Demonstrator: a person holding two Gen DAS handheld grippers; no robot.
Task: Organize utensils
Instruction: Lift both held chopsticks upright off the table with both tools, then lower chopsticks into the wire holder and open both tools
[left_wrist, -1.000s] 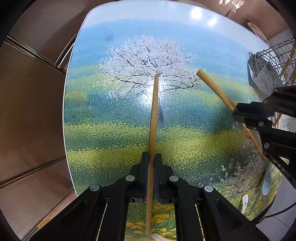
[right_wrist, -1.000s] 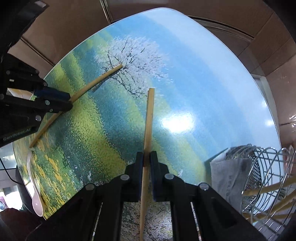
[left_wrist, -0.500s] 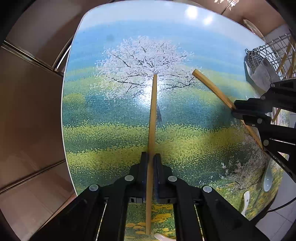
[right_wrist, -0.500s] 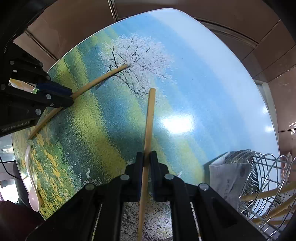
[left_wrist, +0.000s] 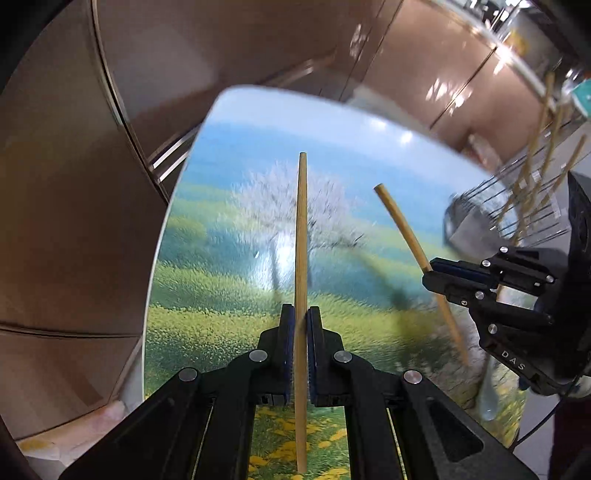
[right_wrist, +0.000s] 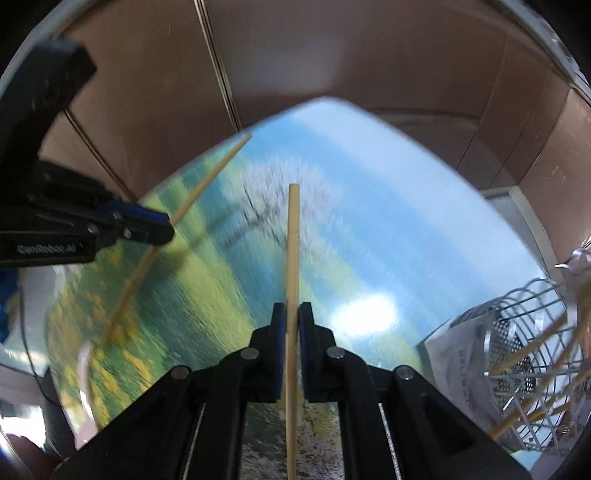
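The left gripper (left_wrist: 301, 321) has its jaws clamped on one chopstick (left_wrist: 301, 229) over the counter (left_wrist: 236, 122), near its left edge. The right gripper (right_wrist: 291, 317) pinches the other chopstick (right_wrist: 293, 243) above bare counter middle; the wire rack (right_wrist: 524, 332) crowds the right edge.

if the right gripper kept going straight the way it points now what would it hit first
Probably the picture-printed table top: the right gripper, shut on a chopstick, points down at it. Nothing else shows in that line, though depth is unclear.
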